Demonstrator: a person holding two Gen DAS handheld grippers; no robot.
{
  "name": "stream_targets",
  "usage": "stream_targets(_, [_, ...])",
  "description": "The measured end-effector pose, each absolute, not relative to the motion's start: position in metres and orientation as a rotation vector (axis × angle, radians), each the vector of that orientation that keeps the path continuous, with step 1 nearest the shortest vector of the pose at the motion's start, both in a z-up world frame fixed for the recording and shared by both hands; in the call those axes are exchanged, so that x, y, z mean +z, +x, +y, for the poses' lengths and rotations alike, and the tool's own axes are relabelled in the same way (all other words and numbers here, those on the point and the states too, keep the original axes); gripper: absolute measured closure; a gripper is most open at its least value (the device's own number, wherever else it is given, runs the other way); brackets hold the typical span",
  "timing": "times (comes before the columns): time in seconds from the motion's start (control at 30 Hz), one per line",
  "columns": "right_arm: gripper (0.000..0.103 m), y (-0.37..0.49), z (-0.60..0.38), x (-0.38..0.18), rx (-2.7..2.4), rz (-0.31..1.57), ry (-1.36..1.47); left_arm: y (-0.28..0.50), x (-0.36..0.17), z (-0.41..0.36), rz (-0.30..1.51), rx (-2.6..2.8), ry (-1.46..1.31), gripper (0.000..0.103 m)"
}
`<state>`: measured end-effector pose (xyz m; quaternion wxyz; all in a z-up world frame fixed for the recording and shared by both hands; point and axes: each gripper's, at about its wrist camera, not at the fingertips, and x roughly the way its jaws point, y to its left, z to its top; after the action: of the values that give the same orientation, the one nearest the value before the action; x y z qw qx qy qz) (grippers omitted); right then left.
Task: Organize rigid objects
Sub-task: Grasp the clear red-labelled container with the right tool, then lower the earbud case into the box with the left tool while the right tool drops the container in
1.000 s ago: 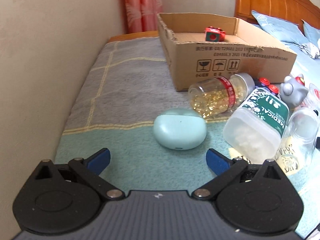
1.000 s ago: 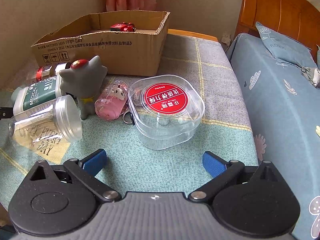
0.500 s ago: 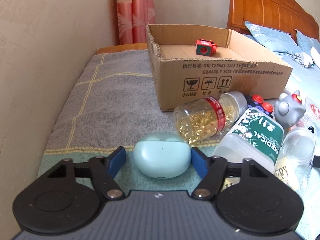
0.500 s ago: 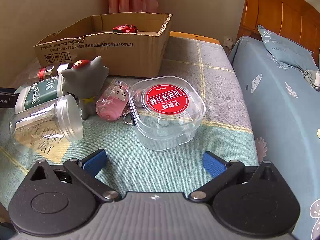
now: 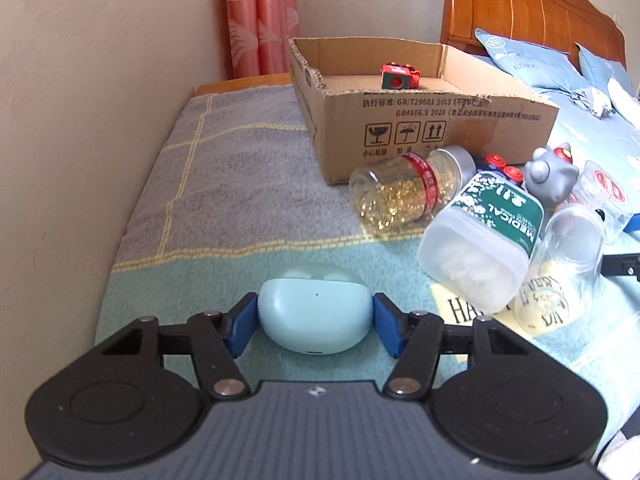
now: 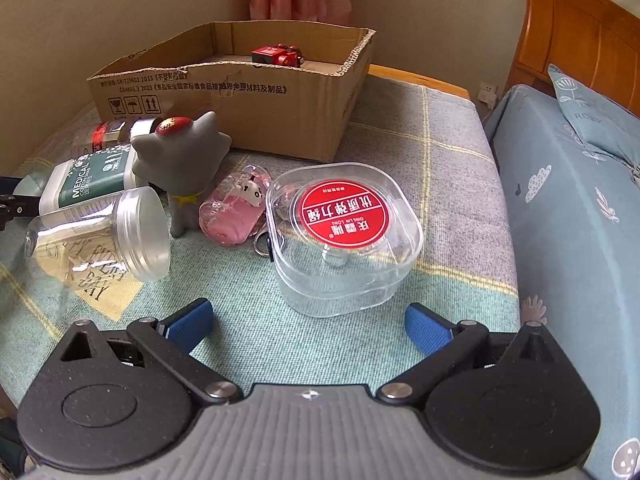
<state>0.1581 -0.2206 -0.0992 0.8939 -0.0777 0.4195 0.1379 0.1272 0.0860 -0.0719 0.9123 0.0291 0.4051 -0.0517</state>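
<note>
Grey figurine (image 5: pixel 550 174) partly hidden behind green-labelled bottle (image 5: pixel 486 236)

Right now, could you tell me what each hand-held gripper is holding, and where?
Left hand-held gripper: mint earbud case, pads on its two side ends. Right hand-held gripper: open, holding nothing.

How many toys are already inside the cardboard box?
1. Only a small red toy shows inside the cardboard box, lying near its back wall. The near wall hides part of the floor, so something low could be out of sight.
</note>
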Motion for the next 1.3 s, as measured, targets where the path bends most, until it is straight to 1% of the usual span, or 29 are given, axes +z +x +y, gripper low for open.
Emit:
stream_targets(0.3, [0.0, 0.197, -0.232, -0.098, 0.393, 0.88, -0.214, 0.127, -0.074, 0.084, 0.834, -0.073, 0.045, 0.04])
stream_targets(0.47, [0.001, 0.203, -0.228, -0.096, 0.409, 0.878, -0.246, 0.127, -0.074, 0.082, 0.84, -0.051, 0.044, 0.035])
stream_targets(0.5, [0.003, 0.203, -0.227, -0.095, 0.411, 0.876, -0.252, 0.127, -0.074, 0.082, 0.84, -0.051, 0.043, 0.035])
stream_targets(0.63, [0.019, 0.202, -0.223, -0.09, 0.425, 0.875, -0.259, 0.128, -0.073, 0.079, 0.844, -0.05, 0.045, 0.035])
stream_targets(0.7, [0.022, 0.201, -0.224, -0.089, 0.416, 0.883, -0.256, 0.128, -0.072, 0.079, 0.85, -0.053, 0.05, 0.036])
stream_targets(0.73, [0.023, 0.201, -0.224, -0.088, 0.411, 0.888, -0.249, 0.128, -0.072, 0.078, 0.85, -0.058, 0.056, 0.04])
stream_targets(0.77, [0.023, 0.2, -0.225, -0.088, 0.399, 0.899, -0.237, 0.128, -0.071, 0.078, 0.85, -0.063, 0.06, 0.043])
stream_targets(1.07, [0.023, 0.187, -0.229, -0.071, 0.361, 0.945, -0.191, 0.126, -0.064, 0.069, 0.902, -0.122, 0.103, 0.043])
stream_targets(1.3, [0.023, 0.18, -0.227, -0.044, 0.373, 0.909, -0.194, 0.121, -0.044, 0.064, 0.873, -0.158, 0.125, 0.043])
